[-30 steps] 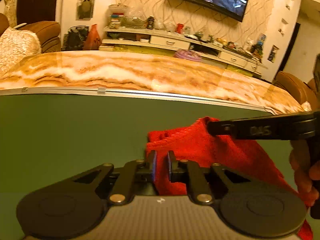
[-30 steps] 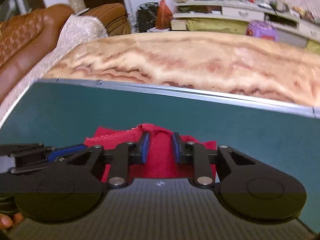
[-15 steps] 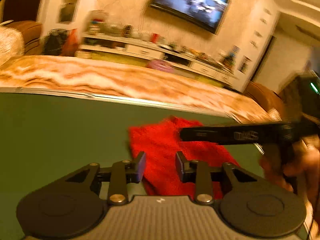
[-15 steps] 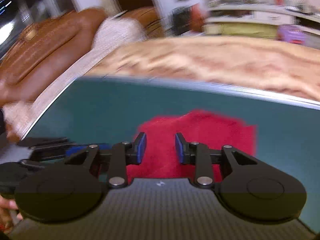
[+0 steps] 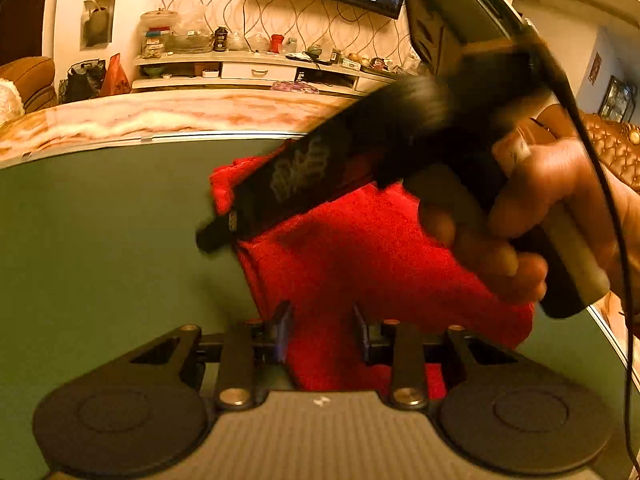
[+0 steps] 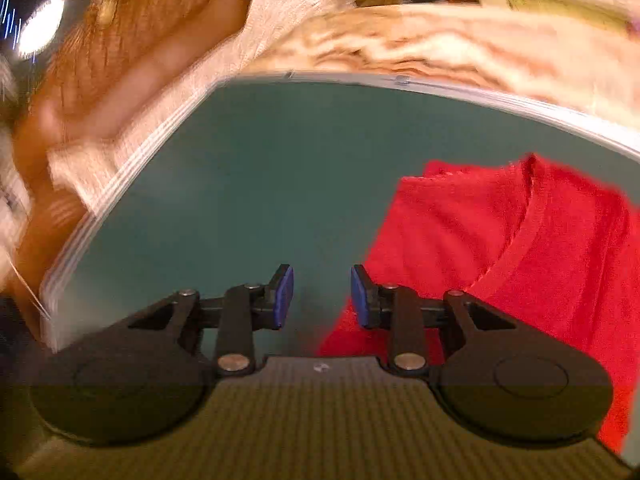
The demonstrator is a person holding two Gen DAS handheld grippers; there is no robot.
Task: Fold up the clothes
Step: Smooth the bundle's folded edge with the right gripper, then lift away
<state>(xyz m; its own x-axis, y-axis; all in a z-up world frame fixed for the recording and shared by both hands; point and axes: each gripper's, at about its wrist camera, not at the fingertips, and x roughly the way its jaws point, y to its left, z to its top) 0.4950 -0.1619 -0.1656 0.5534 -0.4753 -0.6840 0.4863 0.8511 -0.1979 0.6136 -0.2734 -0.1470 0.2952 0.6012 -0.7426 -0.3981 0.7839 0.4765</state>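
Note:
A red garment (image 5: 360, 248) lies folded on the green mat (image 5: 100, 240); it also shows at the right of the right wrist view (image 6: 540, 248). My left gripper (image 5: 322, 328) is open and empty, just above the garment's near edge. My right gripper (image 6: 322, 296) is open and empty over bare mat, left of the garment. In the left wrist view the right gripper (image 5: 224, 232) crosses above the garment, blurred, held by a hand (image 5: 520, 216).
The mat's metal edge (image 5: 160, 138) borders a marble-patterned tabletop (image 5: 160, 112). A brown sofa with a white cover (image 6: 120, 72) stands left of the table. A TV shelf (image 5: 248, 68) lines the far wall.
Both grippers have opened and let go of the garment, which now lies on the mat. The right gripper has swung left across the garment and is moving fast.

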